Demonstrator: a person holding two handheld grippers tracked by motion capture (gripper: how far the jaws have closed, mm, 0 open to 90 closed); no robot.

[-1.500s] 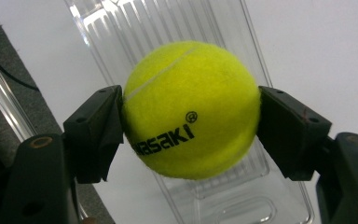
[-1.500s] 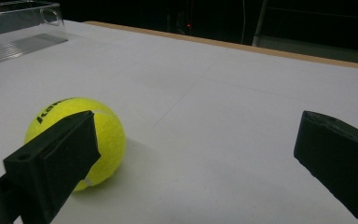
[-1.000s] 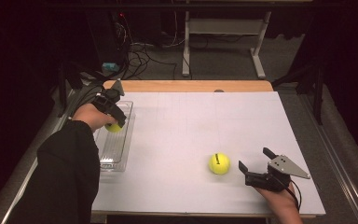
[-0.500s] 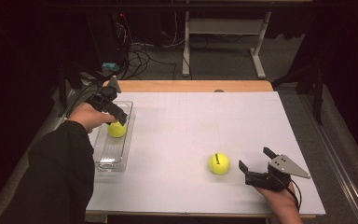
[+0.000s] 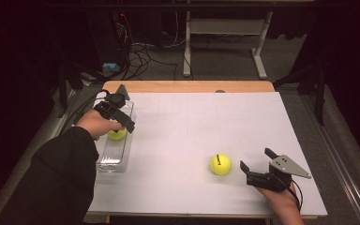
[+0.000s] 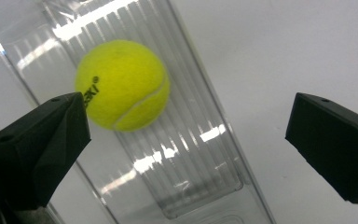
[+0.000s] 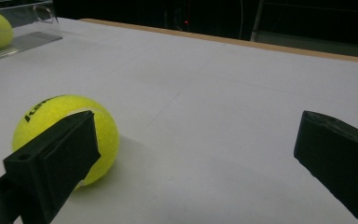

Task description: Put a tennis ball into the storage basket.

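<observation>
White counter (image 5: 187, 140), dark room behind | clear tray (image 5: 115, 157) at left edge, tennis ball (image 6: 122, 85) in it | left gripper (image 5: 122, 117) above tray, jaws wide, empty | second ball (image 5: 220, 164) near right gripper (image 5: 255, 173), jaws wide, empty

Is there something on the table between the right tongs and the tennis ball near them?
No. In the high view, the right tongs and the loose tennis ball have nothing but bare white table between them.
</observation>
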